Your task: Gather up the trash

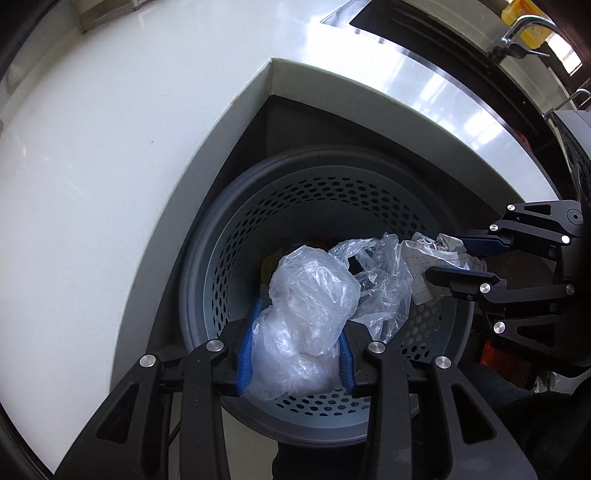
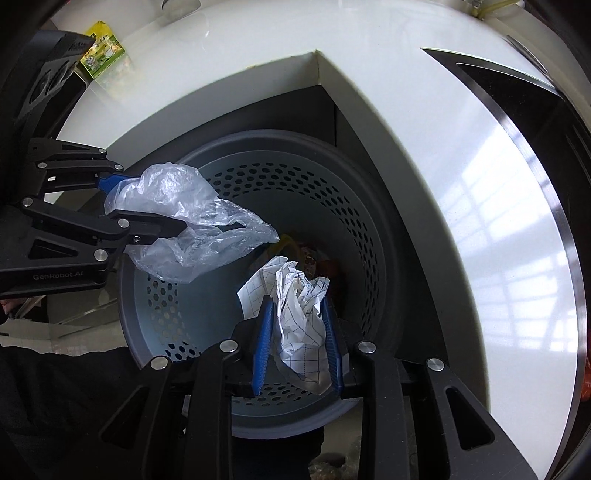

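We see the left hand-held gripper point(image 1: 295, 350) closed on a clear plastic bag point(image 1: 306, 314), its ribbed blue pads point(image 1: 245, 354) pressed against both sides of the bunched film. The bag is thin, translucent and heavily creased, and a loose tail of it trails to the far right over the bin opening. We see the right hand-held gripper point(image 2: 297, 347) closed on a crumpled paper sheet point(image 2: 301, 306), white with a fine blue grid print, folded into sharp ridges between the blue pads.

Both loads hang above the mouth of the waste bin point(image 1: 207, 258), a round grey plastic container with a smooth, thick rim and an inner wall perforated with rows of hexagonal holes. Some coloured items lie at the bottom of the bin; we cannot tell what they are.

The bin stands in a dark recess at an inside corner of the surface point(image 1: 92, 166), a glossy white slab with a brushed metal band along its right part. A chrome faucet point(image 1: 517, 33) stands at the far right, and a green and yellow packet point(image 2: 103, 55) lies on the far left of the surface.
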### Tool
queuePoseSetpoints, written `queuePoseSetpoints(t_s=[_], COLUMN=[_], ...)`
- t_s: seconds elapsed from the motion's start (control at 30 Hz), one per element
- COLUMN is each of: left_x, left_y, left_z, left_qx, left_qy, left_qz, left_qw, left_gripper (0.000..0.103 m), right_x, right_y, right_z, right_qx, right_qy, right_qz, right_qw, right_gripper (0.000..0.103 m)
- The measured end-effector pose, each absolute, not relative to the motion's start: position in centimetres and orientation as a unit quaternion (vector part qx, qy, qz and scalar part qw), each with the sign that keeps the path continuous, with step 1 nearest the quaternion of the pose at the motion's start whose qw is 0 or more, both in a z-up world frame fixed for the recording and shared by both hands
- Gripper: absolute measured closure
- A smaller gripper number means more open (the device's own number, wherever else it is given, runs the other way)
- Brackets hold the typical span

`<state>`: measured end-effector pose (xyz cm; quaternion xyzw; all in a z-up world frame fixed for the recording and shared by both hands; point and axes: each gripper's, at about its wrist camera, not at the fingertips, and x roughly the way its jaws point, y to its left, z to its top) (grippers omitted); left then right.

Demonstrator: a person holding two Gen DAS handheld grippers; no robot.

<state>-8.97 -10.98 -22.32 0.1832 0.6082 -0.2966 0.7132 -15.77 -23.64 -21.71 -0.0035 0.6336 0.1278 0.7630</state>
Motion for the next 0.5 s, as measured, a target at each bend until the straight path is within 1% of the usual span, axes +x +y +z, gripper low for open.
queuePoseSetpoints(t_s=[0.03, 0.07, 0.1, 0.17, 0.2, 0.23, 0.27, 0.33, 0.4, 0.5], left_x=[-8.9, -8.9, -8.9, -9.0, -9.0, -9.1, -9.2, -9.4, -9.6, -9.8], left_y=[-10.9, -10.8, -10.7, -10.6, -10.5, -10.4, -10.3, -10.0, -9.8, -9.0], left_z=[-22.4, -22.3, -22.3, -22.1, -21.9, -21.7, -21.4, -20.5, -19.4, -17.3], left_qx=[0.184, 0.186, 0.187, 0.195, 0.199, 0.204, 0.208, 0.216, 0.224, 0.223], left_qy=[0.608, 0.608, 0.608, 0.604, 0.602, 0.6, 0.595, 0.583, 0.574, 0.559], left_qz=[-0.298, -0.297, -0.296, -0.292, -0.29, -0.287, -0.284, -0.282, -0.279, -0.277], left_qw=[0.713, 0.713, 0.713, 0.715, 0.716, 0.718, 0.723, 0.73, 0.737, 0.749], left_gripper=[0.066, 0.06, 0.05, 0.04, 0.032, 0.027, 0.021, 0.018, 0.014, 0.008], right_x=[-15.8, -15.8, -15.8, -15.8, -15.9, -15.9, -15.9, -16.0, -16.2, -16.4], right_y=[-23.6, -23.6, -23.6, -23.5, -23.4, -23.5, -23.6, -23.6, -24.0, -24.6], right_z=[-21.7, -21.7, -21.6, -21.4, -21.2, -21.0, -20.7, -19.9, -19.0, -17.3], right_qx=[-0.004, -0.003, -0.001, 0.001, 0.0, 0.001, 0.002, 0.006, 0.015, 0.026], right_qy=[0.632, 0.633, 0.632, 0.631, 0.632, 0.63, 0.629, 0.624, 0.62, 0.611], right_qz=[0.129, 0.129, 0.131, 0.134, 0.135, 0.135, 0.136, 0.135, 0.133, 0.131], right_qw=[0.764, 0.763, 0.763, 0.764, 0.763, 0.765, 0.766, 0.769, 0.773, 0.78], right_gripper=[0.075, 0.067, 0.051, 0.041, 0.041, 0.041, 0.039, 0.036, 0.03, 0.029])
